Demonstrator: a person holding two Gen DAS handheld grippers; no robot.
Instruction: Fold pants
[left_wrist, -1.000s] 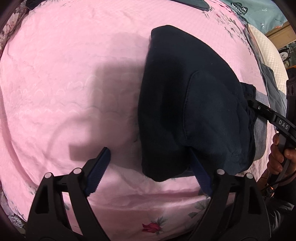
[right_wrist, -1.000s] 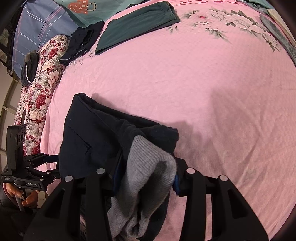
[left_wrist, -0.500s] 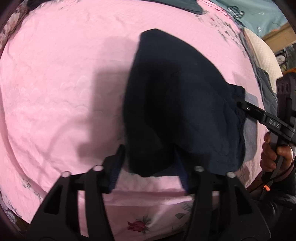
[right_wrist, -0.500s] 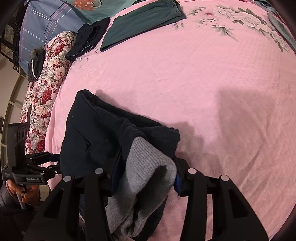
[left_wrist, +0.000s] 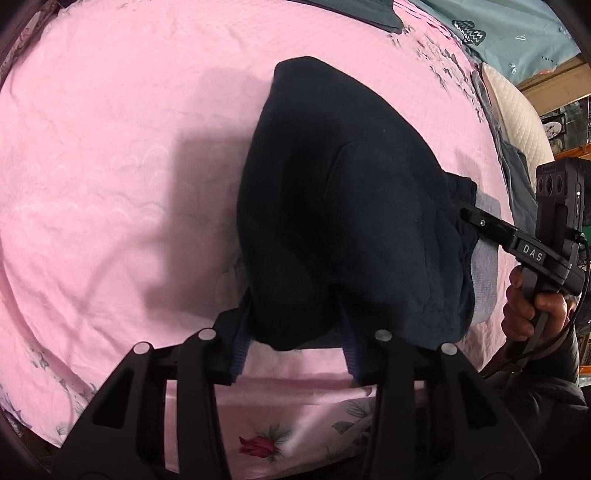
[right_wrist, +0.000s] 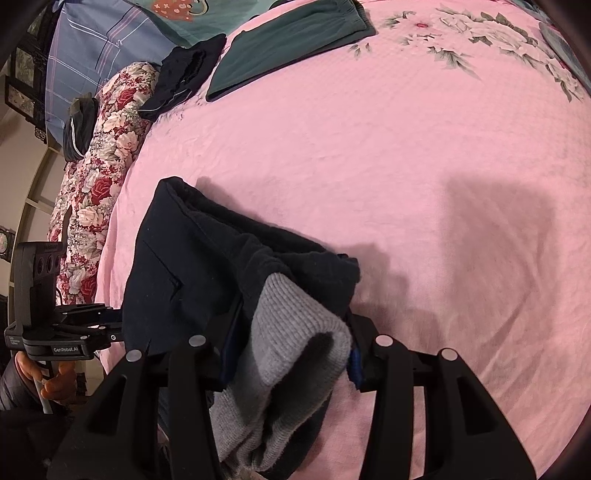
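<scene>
The dark navy pants (left_wrist: 351, 206) lie folded in a thick bundle on the pink bedspread (left_wrist: 110, 166). My left gripper (left_wrist: 293, 343) is shut on the near end of the bundle. The right gripper also shows in the left wrist view (left_wrist: 476, 221), at the bundle's right side. In the right wrist view the pants (right_wrist: 192, 266) show a grey ribbed waistband (right_wrist: 295, 354). My right gripper (right_wrist: 290, 354) is shut on that waistband end. The left gripper also shows there (right_wrist: 103, 325), at the bundle's left edge.
Folded dark green pants (right_wrist: 288, 48) and a dark garment (right_wrist: 184, 70) lie at the far edge of the bed. A floral quilt roll (right_wrist: 99, 177) runs along the left side. A cream pillow (left_wrist: 517, 110) and grey clothes (left_wrist: 517, 181) lie at the right.
My left gripper was open beside the bundle a second ago; it has slid over the near end and closed on it. The right gripper has kept its hold.
</scene>
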